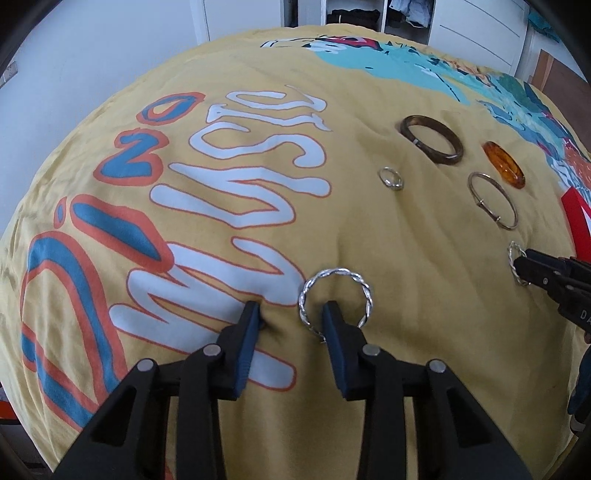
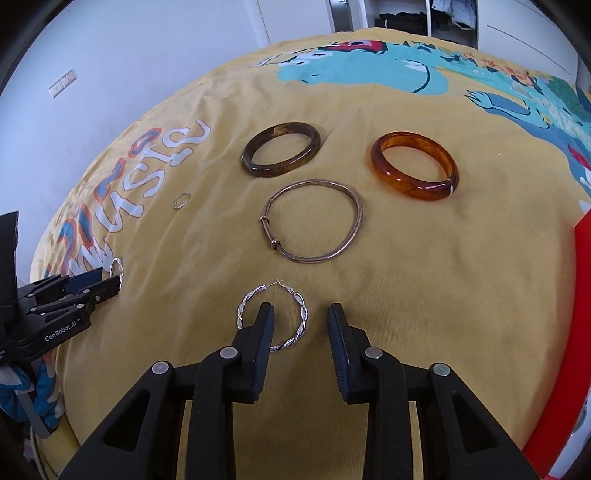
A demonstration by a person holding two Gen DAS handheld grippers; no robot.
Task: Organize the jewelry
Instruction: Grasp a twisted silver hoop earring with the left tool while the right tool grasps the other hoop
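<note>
Jewelry lies on a yellow printed bedspread. My left gripper is open, its right finger inside a twisted silver hoop earring, its left finger outside it. My right gripper is open, its left finger inside a second twisted silver hoop. Beyond lie a thin metal bangle, a dark brown bangle, an amber bangle and a small silver ring. In the left wrist view these show as metal bangle, brown bangle, amber bangle, ring.
A red and white object sits at the right edge of the bed. White wall and an open wardrobe stand beyond the bed. The other gripper shows at each view's side, left and right.
</note>
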